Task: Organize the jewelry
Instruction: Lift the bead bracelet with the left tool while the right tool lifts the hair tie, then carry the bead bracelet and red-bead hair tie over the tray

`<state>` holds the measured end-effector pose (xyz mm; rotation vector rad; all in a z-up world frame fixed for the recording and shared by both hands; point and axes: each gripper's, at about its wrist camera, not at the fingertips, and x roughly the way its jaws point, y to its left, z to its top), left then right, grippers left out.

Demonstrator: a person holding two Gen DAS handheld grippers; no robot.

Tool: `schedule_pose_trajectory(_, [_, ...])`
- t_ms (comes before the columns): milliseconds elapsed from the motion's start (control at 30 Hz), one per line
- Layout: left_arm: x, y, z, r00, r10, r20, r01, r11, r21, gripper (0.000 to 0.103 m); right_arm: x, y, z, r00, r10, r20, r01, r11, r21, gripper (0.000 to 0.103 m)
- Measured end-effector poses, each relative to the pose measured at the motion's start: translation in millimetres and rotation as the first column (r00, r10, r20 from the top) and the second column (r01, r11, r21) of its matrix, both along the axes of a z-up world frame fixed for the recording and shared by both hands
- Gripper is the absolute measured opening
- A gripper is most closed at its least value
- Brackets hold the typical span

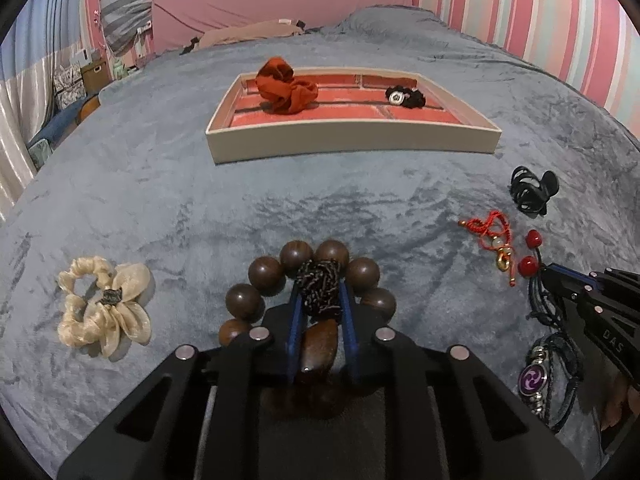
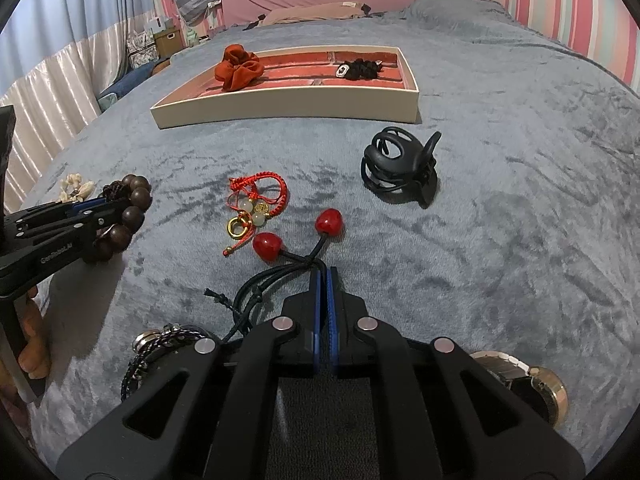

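Observation:
My left gripper (image 1: 320,296) is shut on a black beaded bundle (image 1: 320,288) that lies inside a brown wooden bead bracelet (image 1: 264,276) on the grey blanket. It also shows in the right wrist view (image 2: 98,202). My right gripper (image 2: 323,274) is shut on the black cord of a red cherry hair tie (image 2: 298,236); it also shows in the left wrist view (image 1: 546,272). The white tray (image 1: 352,138) with a red lining stands far ahead and holds a rust scrunchie (image 1: 286,88) and a black scrunchie (image 1: 406,96).
A cream scrunchie (image 1: 102,306) lies left. A red string bracelet (image 2: 256,200) and a black claw clip (image 2: 400,166) lie ahead of my right gripper. A purple charm bracelet (image 1: 540,376), dark braided bracelets (image 2: 160,344) and a gold watch (image 2: 528,384) lie near.

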<state>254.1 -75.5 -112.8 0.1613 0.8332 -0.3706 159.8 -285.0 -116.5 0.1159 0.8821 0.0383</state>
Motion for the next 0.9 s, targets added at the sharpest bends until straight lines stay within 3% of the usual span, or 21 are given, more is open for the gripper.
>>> schedule_pose_trajectory(267, [-11, 5, 25, 0.999, 0.001, 0.05, 0.001, 0.999, -0.049, 0.019, -4, -1, 20, 0.998, -0.001, 0.065, 0.003, 1.0, -0.025, 0.004])
schedule_pose_trajectory(533, [11, 1, 46, 0.998, 0.015, 0.066, -0.009, 0.996, -0.09, 0.019, 5, 5, 32, 0.993, 0.048, 0.11, -0.034, 0.992, -0.122, 0.004])
schedule_pose_trajectory(733, [29, -2, 48, 0.998, 0.034, 0.057, -0.028, 0.994, -0.103, 0.019, 15, -12, 29, 0.994, 0.01, 0.111, -0.004, 0.999, -0.054, 0.004])
schedule_pose_trajectory(900, [44, -6, 53, 0.998, 0.046, 0.043, -0.041, 0.992, -0.115, 0.019, 32, -27, 50, 0.991, -0.004, 0.133, 0.011, 0.998, -0.055, 0.004])
